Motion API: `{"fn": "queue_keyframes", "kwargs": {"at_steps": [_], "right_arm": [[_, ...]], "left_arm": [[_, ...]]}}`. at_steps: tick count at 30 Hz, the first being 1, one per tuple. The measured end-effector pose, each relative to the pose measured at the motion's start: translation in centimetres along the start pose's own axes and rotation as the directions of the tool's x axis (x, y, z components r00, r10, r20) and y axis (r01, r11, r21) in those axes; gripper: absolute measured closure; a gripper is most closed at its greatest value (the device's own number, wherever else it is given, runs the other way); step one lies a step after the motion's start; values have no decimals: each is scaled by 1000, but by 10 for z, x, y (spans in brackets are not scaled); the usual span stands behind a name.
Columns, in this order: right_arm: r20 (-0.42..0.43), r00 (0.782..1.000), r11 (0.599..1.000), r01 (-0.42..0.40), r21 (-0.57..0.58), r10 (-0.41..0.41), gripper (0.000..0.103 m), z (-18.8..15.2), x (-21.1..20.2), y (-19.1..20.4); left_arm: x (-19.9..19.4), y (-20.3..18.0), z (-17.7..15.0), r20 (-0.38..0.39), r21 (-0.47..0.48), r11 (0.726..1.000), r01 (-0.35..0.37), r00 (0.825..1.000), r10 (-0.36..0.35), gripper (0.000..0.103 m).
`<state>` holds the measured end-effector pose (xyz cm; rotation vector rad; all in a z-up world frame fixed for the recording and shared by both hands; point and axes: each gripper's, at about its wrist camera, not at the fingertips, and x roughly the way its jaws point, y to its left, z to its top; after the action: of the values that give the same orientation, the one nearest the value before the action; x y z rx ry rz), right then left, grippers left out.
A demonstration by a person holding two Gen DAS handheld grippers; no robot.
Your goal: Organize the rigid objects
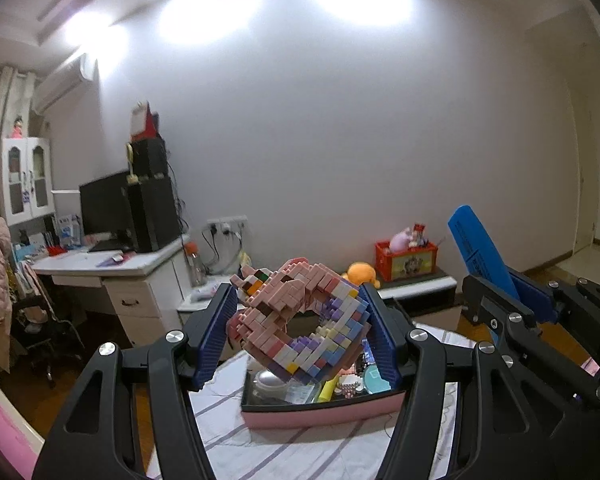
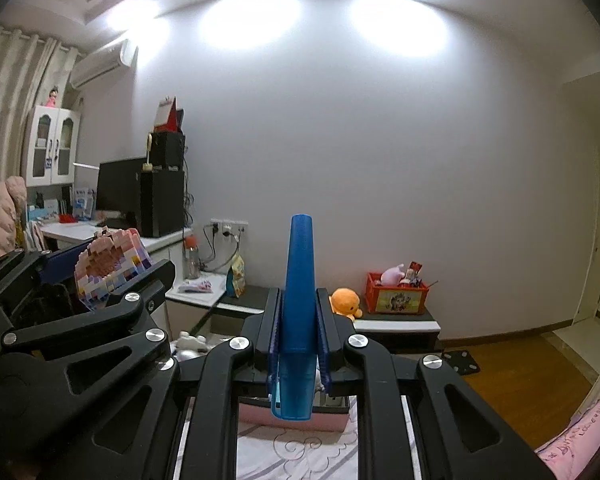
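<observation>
Left gripper (image 1: 300, 332) clamps a brick model (image 1: 296, 320), held tilted directly above the pink box (image 1: 320, 414) on the striped cloth (image 1: 236, 432). Right gripper (image 2: 299, 340) squeezes a blue tube (image 2: 299, 280), long axis pointing forward-up, box (image 2: 292, 420) just below. Left looks nearer to dropping.

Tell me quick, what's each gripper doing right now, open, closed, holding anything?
Left gripper: closed on the pink building-block model, held above the pink tray.
Right gripper: closed on the blue marker, pointing upward.
</observation>
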<state>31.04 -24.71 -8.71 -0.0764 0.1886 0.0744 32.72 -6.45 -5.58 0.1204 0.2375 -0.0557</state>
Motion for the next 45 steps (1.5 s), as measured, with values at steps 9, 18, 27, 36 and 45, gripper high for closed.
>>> {"fn": "queue_keyframes", "kwargs": {"at_steps": [9,18,27,36,45], "right_arm": [[-178,984,1000,-23,-8,21,85,-38,116,-10],[-346,937,998,-54,-35,38,85,-85,196,-12],[-377,926,1000,-23,18,28,46,-96,219,-30],[-278,960,996,10,87,15,18,-49,148,-49],[-118,992,995,-30,95,41,16,-7,24,-34]], "left_arm": [[140,-2,-39,-236,-38,996,78,968,-85,40],[217,-14,-80,-395,-12,997,72,916,-71,40],[224,-13,-84,-410,9,999,49,911,-41,35],[132,20,-36,-238,-72,997,2,971,-19,0],[-6,33,-12,-72,-39,999,-26,997,23,0]]}}
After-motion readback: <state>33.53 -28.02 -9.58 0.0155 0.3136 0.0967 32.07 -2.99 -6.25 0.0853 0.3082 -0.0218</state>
